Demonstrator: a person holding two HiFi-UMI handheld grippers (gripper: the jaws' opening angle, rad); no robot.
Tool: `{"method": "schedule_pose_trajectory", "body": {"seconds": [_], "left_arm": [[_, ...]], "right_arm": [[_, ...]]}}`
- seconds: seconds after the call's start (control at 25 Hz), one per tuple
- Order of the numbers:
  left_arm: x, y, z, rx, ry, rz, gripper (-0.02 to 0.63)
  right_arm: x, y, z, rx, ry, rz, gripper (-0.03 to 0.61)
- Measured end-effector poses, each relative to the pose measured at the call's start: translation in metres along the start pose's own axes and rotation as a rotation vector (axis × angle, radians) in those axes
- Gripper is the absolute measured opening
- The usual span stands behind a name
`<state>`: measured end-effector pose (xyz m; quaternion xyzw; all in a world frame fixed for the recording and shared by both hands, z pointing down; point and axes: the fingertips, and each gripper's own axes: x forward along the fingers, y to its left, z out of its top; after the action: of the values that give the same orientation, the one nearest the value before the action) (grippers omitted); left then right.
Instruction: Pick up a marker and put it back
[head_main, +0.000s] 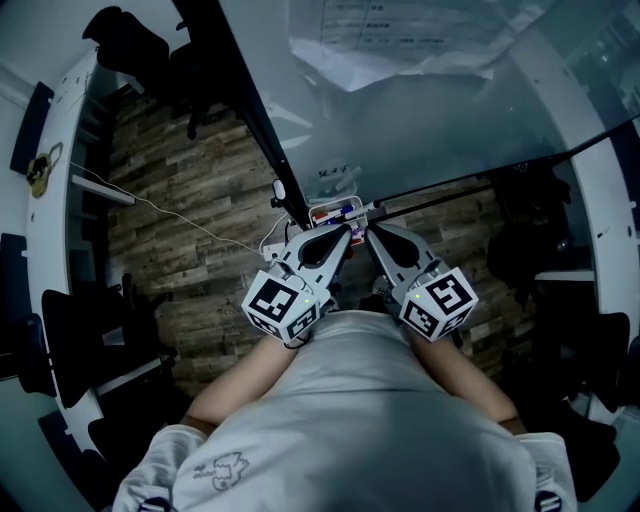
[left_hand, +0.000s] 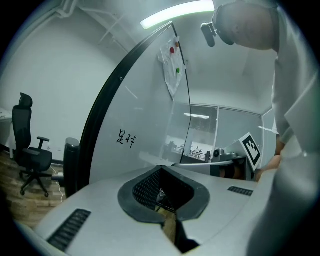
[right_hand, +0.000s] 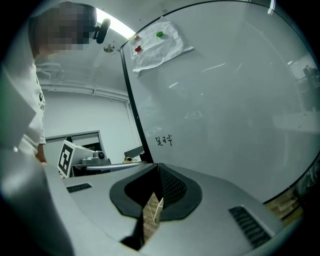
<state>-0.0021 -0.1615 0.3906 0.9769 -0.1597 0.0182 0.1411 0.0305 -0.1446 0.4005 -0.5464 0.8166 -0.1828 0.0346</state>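
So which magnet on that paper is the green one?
In the right gripper view, the green magnet sits alone near the top middle of the paper. The two red magnets are close together at its left corner.

Whiteboard (right_hand: 225, 100): one short line of dark handwritten characters (right_hand: 163, 140), not legible. Paper sheet (right_hand: 157, 42) fixed on it: print too small to read. Cubes on left gripper (head_main: 346, 231) and right gripper (head_main: 369, 231): black-and-white square codes only.
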Motion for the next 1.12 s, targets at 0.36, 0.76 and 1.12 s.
{"method": "schedule_pose_trajectory", "body": {"seconds": [0.36, 0.76, 1.12], "left_arm": [[0.025, 0.008, -0.017, -0.023, 0.038, 0.057, 0.005], [0.044, 0.02, -0.03, -0.04, 0.071, 0.115, 0.005], [0.052, 0.023, -0.046, -0.066, 0.1, 0.141, 0.005]], "right_arm": [[0.003, -0.026, -0.009, 0.021, 0.056, 0.042, 0.014], [0.01, -0.055, -0.024, 0.048, 0.11, 0.064, 0.014], [0.017, -0.074, -0.036, 0.069, 0.142, 0.051, 0.014]]}}
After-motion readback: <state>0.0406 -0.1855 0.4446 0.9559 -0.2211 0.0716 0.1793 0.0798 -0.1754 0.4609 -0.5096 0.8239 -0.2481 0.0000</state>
